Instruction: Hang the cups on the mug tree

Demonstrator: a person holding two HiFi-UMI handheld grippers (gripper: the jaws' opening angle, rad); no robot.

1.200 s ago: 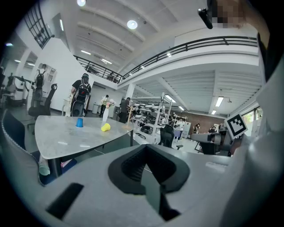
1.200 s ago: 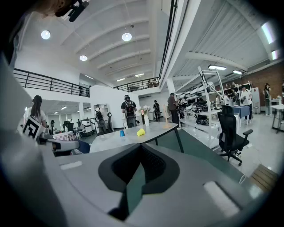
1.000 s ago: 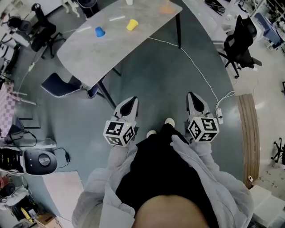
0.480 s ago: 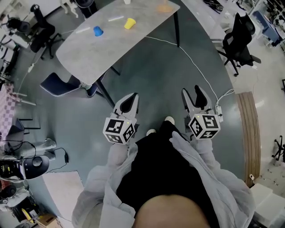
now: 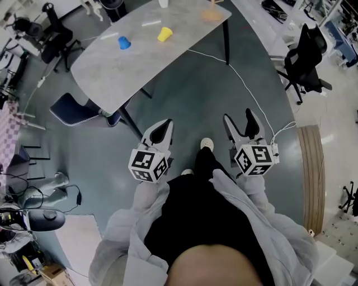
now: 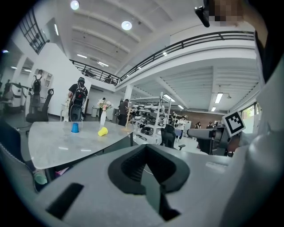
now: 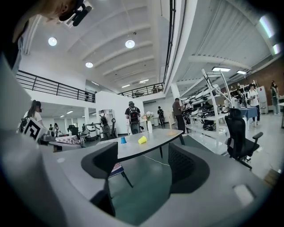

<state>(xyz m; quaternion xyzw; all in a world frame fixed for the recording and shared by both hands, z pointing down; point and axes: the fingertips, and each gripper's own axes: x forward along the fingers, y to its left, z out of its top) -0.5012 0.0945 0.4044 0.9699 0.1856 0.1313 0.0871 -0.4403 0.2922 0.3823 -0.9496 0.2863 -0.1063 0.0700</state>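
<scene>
**A:** How do the tools stand?

**B:** The right tool [image 7: 144, 162] is opening its jaws, and only bare floor [image 7: 146, 177] shows between them, so it carries nothing. The left tool [image 6: 146, 165] is clenched, jaws pressed together on nothing. Both hang in front of the person's waist, over the floor and well apart from the surface [image 5: 156, 64].

**A:** And the cups?

**B:** Both sit on the surface toward its far long edge. The blue cup [image 5: 124, 42] stands mouth down nearer the left end. The yellow cup [image 5: 164, 34] is closer to the middle and seems to lie on its side. The mug tree [image 5: 211, 12] stands at the far right corner with no cup on it that I can make out.

**A:** So which step is this?

**B:** I'd call it the approach. No cup is hung or lifted yet, and the person stands short of the near edge.

**A:** What does the next move need?

**B:** Probably walking up to the surface and reaching the opened right tool to the yellow cup, which lies nearer the tree. A cup on its side can roll, so the jaws should close across its wall squarely.
</scene>
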